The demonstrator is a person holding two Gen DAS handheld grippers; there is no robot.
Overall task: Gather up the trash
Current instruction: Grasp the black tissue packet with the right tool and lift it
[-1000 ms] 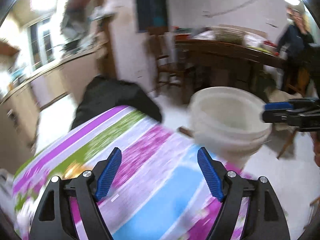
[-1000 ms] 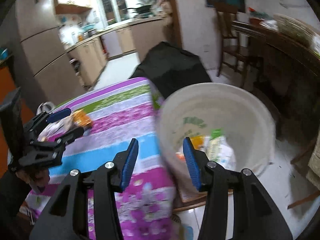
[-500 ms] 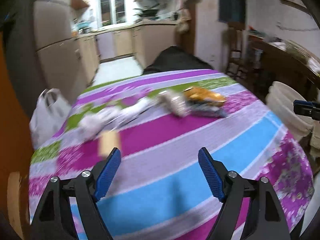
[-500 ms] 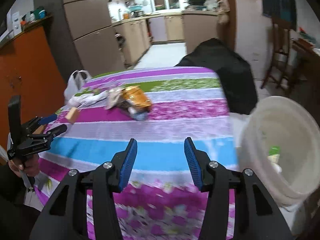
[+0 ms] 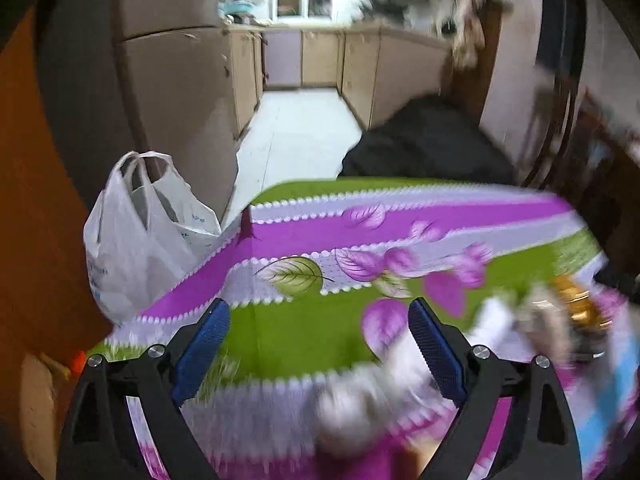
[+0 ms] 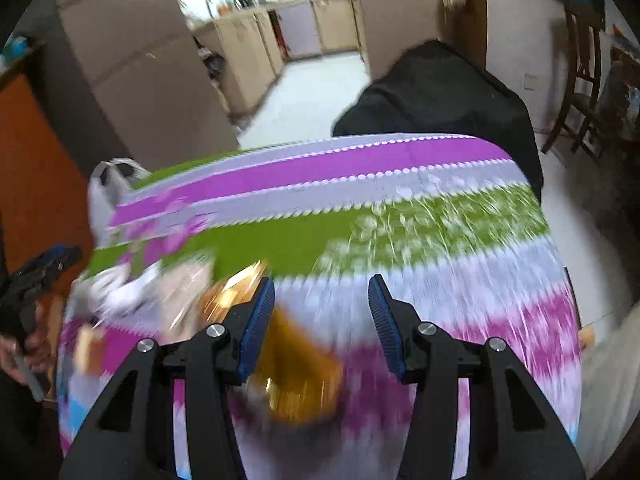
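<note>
Your right gripper (image 6: 322,312) is nearer: the gold wrapper (image 6: 296,372) lies at seven o'clock, beneath its parted, empty fingers. Your left gripper (image 5: 318,344), fingers opening and empty, has the white scraps (image 5: 360,404) at five o'clock.

A desk (image 5: 360,236) wears a striped cloth (image 6: 320,236) of purple, lilac and green with leaf prints. A white plastic bag (image 5: 136,236) stands off its far left corner, against an orange wall (image 5: 36,200). A black bundle (image 6: 440,92) sits just past the far edge. Beyond, beige kitchen cabinets (image 5: 400,68) line a pale floor (image 5: 296,128), and a wooden chair (image 6: 580,60) stands at the right.
</note>
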